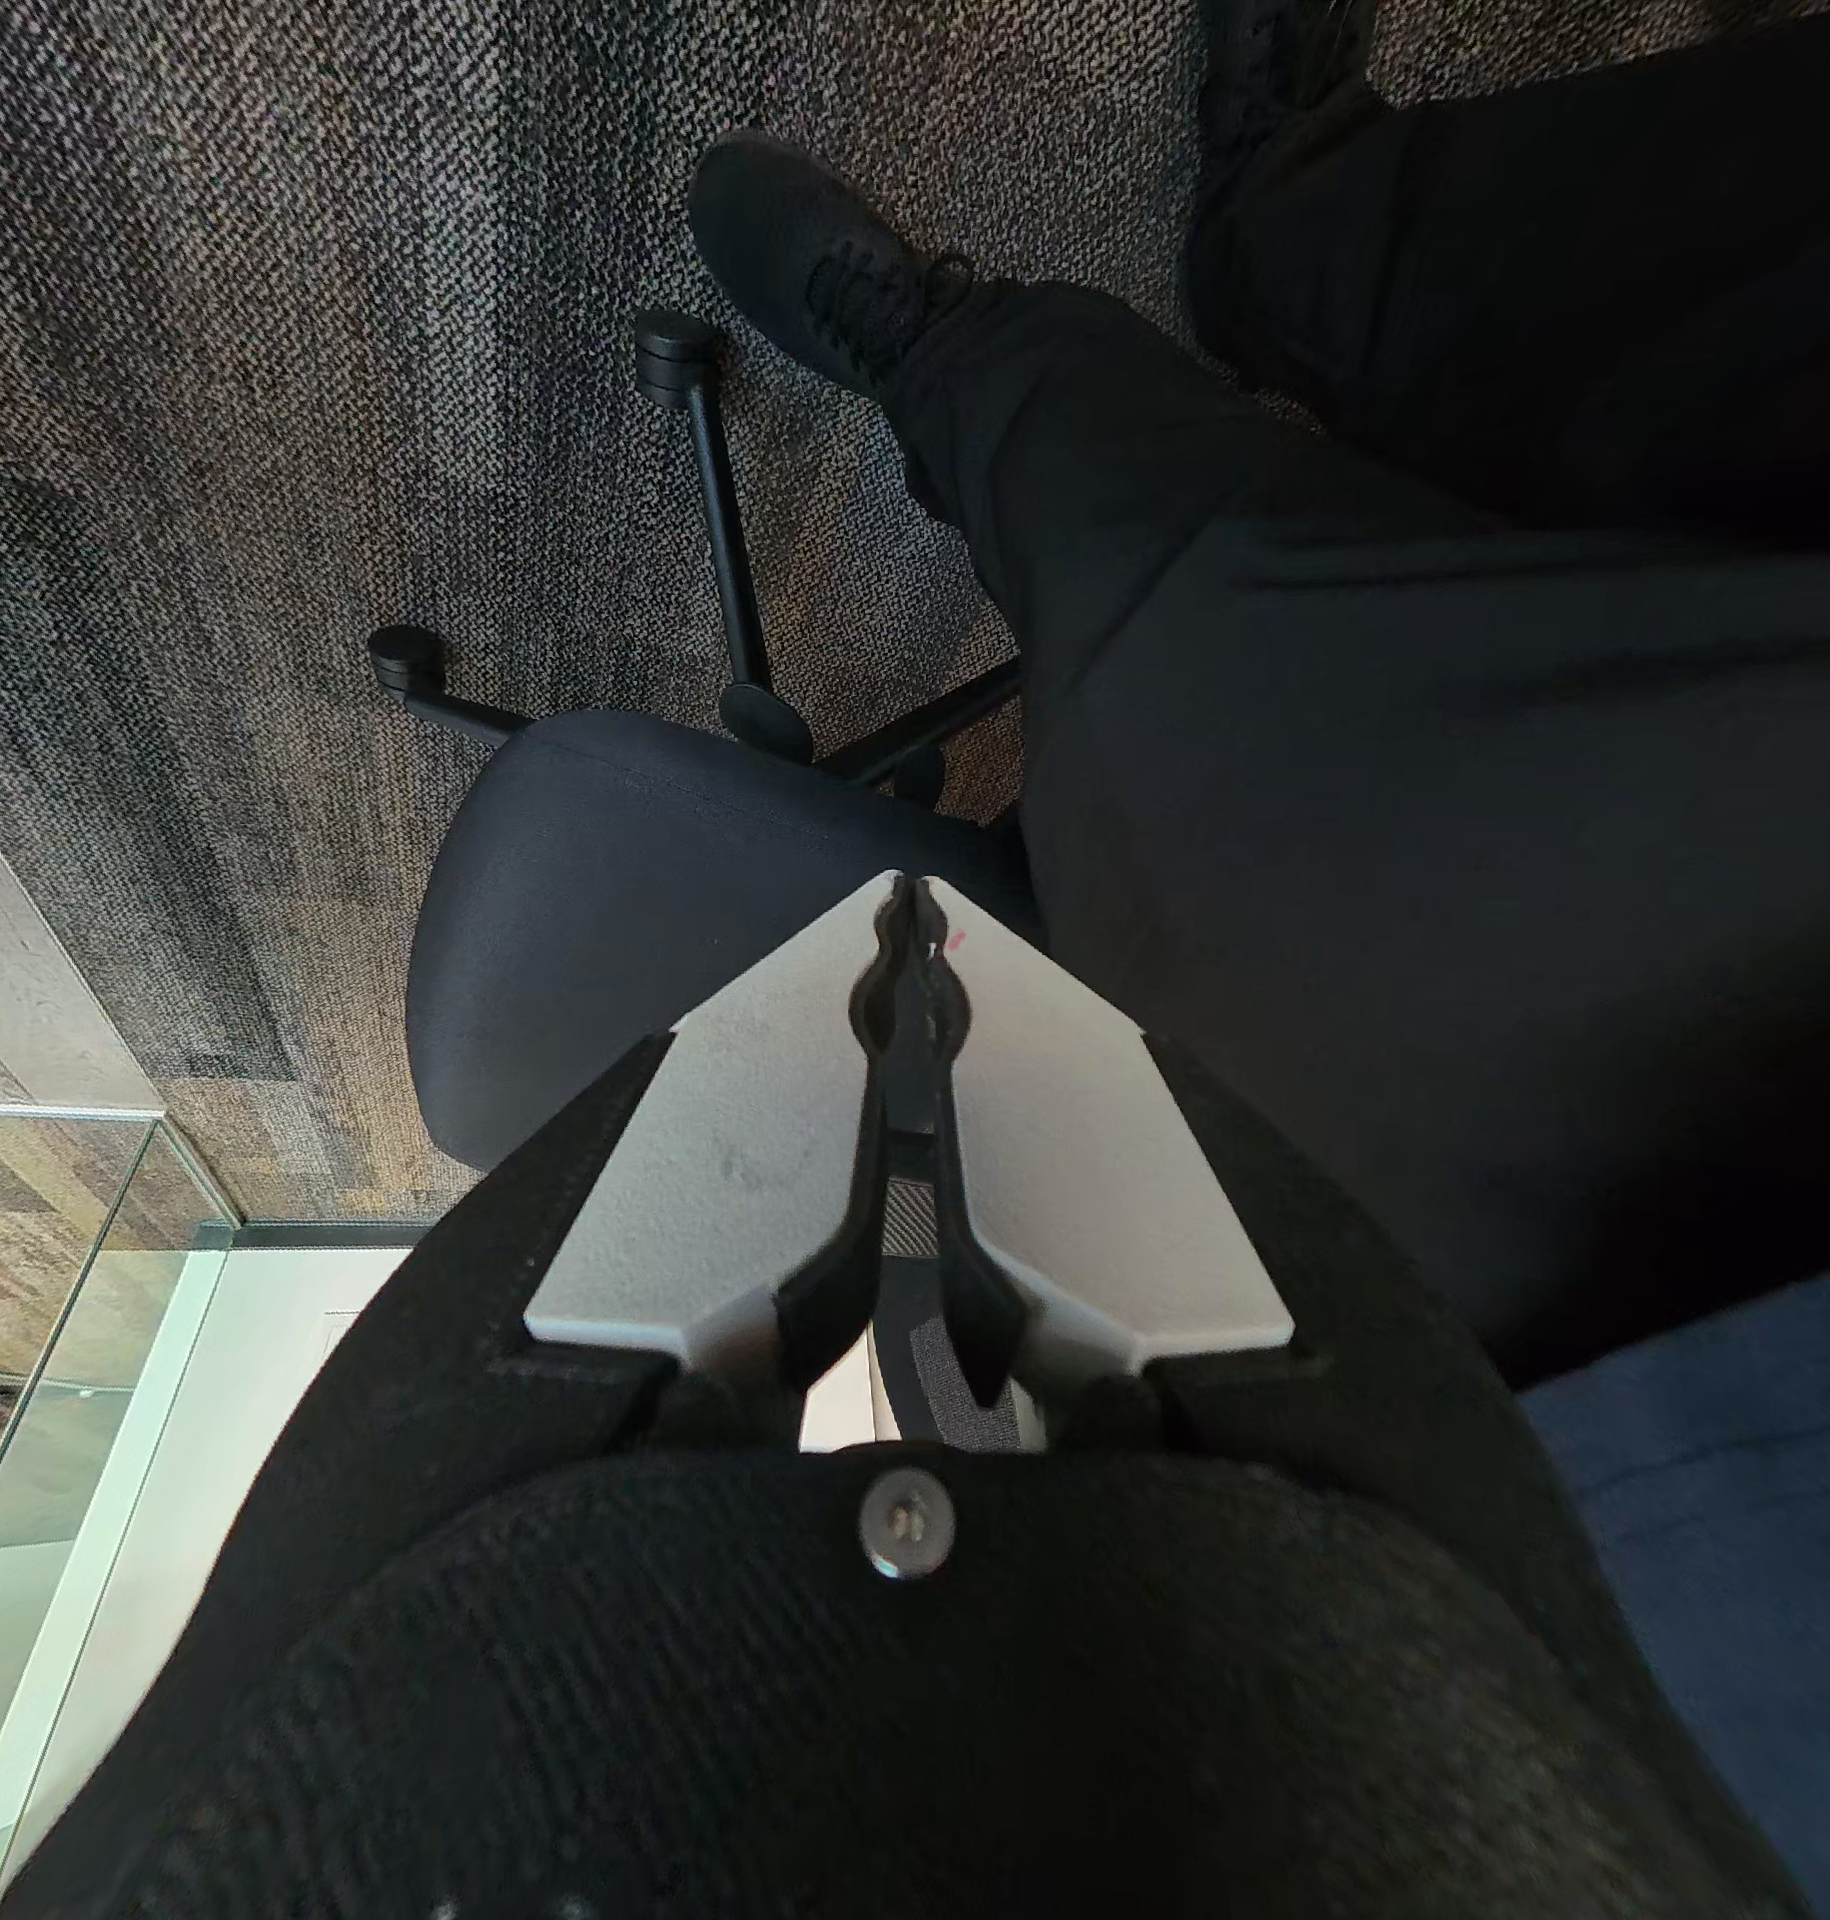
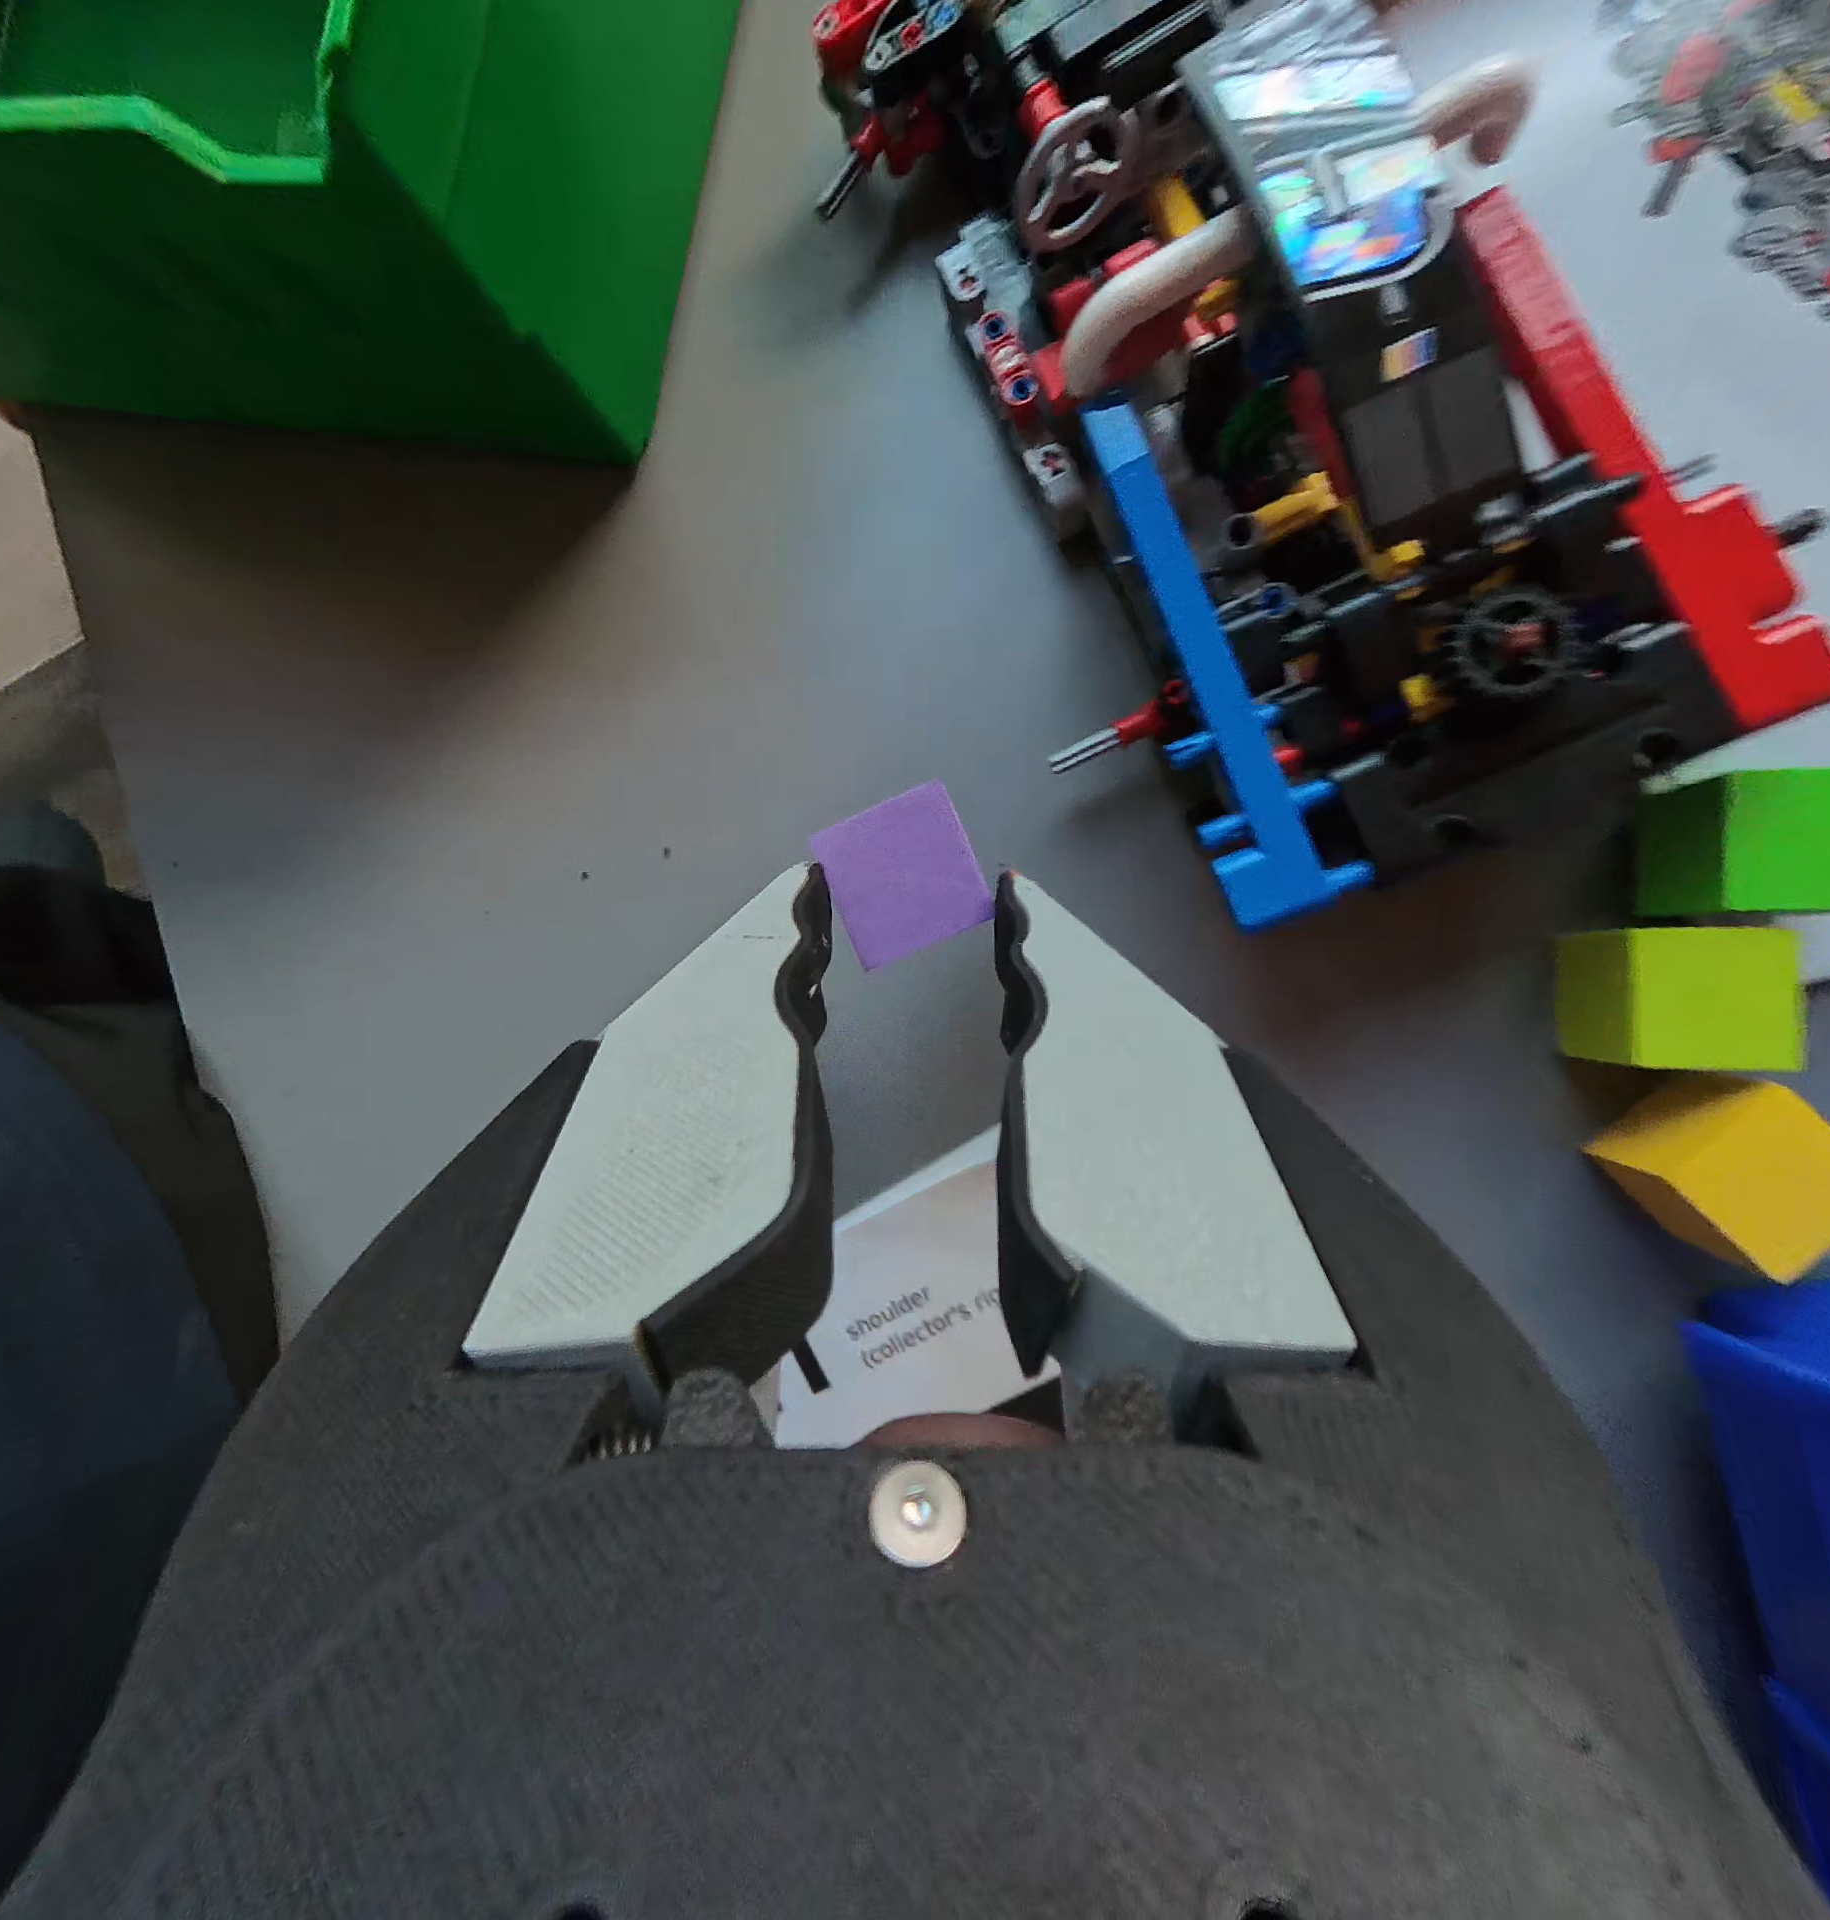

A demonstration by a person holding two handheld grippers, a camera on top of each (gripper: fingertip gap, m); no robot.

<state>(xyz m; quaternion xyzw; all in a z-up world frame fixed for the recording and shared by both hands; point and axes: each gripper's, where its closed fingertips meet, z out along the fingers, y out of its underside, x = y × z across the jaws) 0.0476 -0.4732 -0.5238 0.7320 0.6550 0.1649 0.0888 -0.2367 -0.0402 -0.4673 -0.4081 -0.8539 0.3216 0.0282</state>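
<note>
Left hand-held gripper (image 1: 912,883): lower centre of the left wrist view, pointing down at the floor; fingers clenched tip to tip, nothing between them.
Carpet (image 1: 267,364): speckled grey-brown, filling the upper left of that view.
Chair seat (image 1: 620,894): dark, rounded, just beyond the fingertips – black wheeled legs above it.
Person's leg (image 1: 1358,779): black trousers across the right half, black shoe (image 1: 817,249) at upper centre.

Green bin (image 2: 298,208): upper left of the right wrist view, on the grey tabletop (image 2: 475,675).
Right hand-held gripper (image 2: 906,883): lower centre, grasping a purple block (image 2: 903,873) – tilted, pinched at opposite corners by the two black pads, raised over the tabletop.
Brick-built model (image 2: 1358,468): upper right, black body with a blue beam along its left edge and a red one on its right.
Blocks: right edge – green (image 2: 1763,842), lime (image 2: 1680,997), yellow (image 2: 1732,1174) below one another, all well apart from the purple one.
Blue bin (image 2: 1794,1455): lower right corner.
</note>
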